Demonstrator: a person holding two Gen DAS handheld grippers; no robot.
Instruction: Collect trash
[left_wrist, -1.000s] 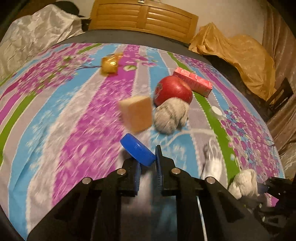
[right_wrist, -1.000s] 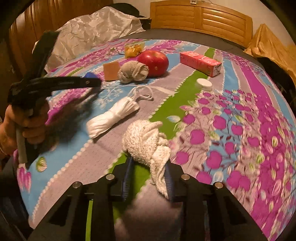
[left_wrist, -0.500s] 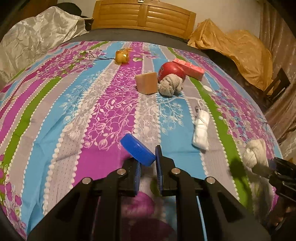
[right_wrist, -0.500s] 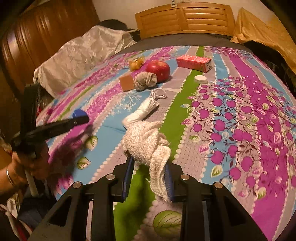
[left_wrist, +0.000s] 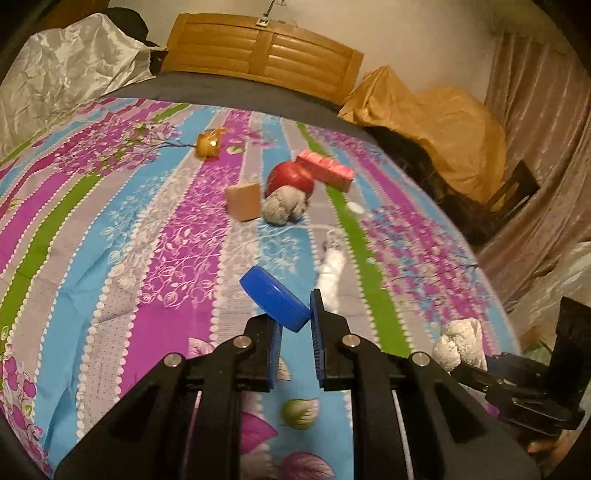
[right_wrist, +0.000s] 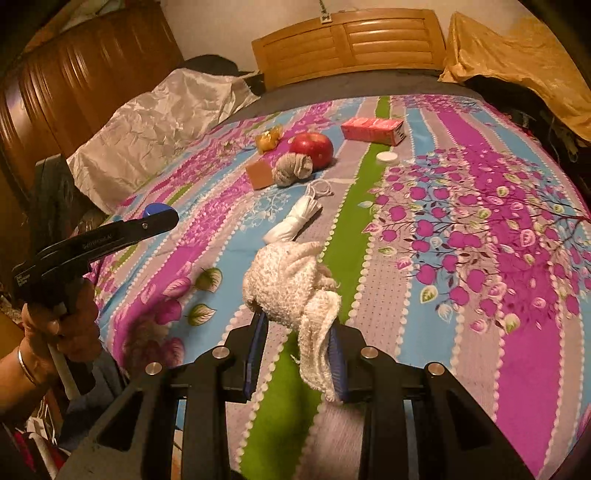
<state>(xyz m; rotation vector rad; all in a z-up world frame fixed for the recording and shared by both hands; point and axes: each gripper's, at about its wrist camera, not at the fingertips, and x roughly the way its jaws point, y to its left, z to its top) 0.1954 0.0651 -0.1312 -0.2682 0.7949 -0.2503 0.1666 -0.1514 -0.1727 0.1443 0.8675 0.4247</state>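
A: where's the blue bottle cap (left_wrist: 275, 304) at?
B: tilted, pinched between the left gripper (left_wrist: 295, 334) pads, sticking out past the tips above the striped bedsheet (left_wrist: 110, 236).
A: and the right gripper (right_wrist: 297, 354)?
B: clamped on a cream knitted sock (right_wrist: 291, 284), bunched over the fingertips, one end hanging down between them.

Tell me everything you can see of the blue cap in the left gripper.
The blue cap is a round, shallow screw lid, plastic by its look, with a ribbed rim. The left gripper pinches its lower edge between the fingertips, so it sits tilted, top face up and to the left, lifted above the striped bedspread. Only the pads touch it. The right wrist view shows just a blue sliver.
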